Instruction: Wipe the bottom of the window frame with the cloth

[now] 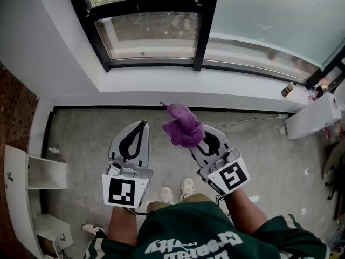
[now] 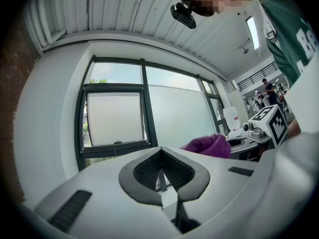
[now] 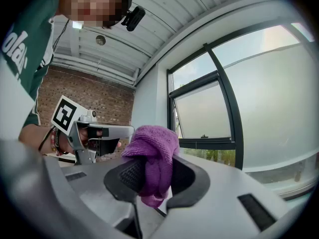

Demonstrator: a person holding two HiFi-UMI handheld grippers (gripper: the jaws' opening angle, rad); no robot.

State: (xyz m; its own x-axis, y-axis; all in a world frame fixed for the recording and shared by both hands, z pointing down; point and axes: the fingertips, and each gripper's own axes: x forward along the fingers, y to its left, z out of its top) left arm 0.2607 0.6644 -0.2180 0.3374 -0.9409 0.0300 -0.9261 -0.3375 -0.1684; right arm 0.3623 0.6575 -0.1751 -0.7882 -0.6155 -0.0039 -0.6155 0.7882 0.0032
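A bunched purple cloth (image 1: 183,126) is clamped in my right gripper (image 1: 200,136), which is shut on it; the cloth (image 3: 152,161) fills the gap between the jaws and bulges above them. My left gripper (image 1: 142,124) is shut with nothing in it, its black pads (image 2: 160,169) meeting tip to tip. Both grippers hover over the floor, short of the white sill. The black window frame (image 1: 156,62) runs along the far side, its bottom rail above the sill (image 1: 178,85). From the left gripper view the cloth (image 2: 209,146) shows at the right.
A white shelf unit (image 1: 32,182) stands at the left on the grey floor. A white box (image 1: 312,117) and small bottles (image 1: 287,89) sit at the right end of the sill. A white cable (image 1: 245,122) lies on the floor. The person's shoes (image 1: 178,190) are below the grippers.
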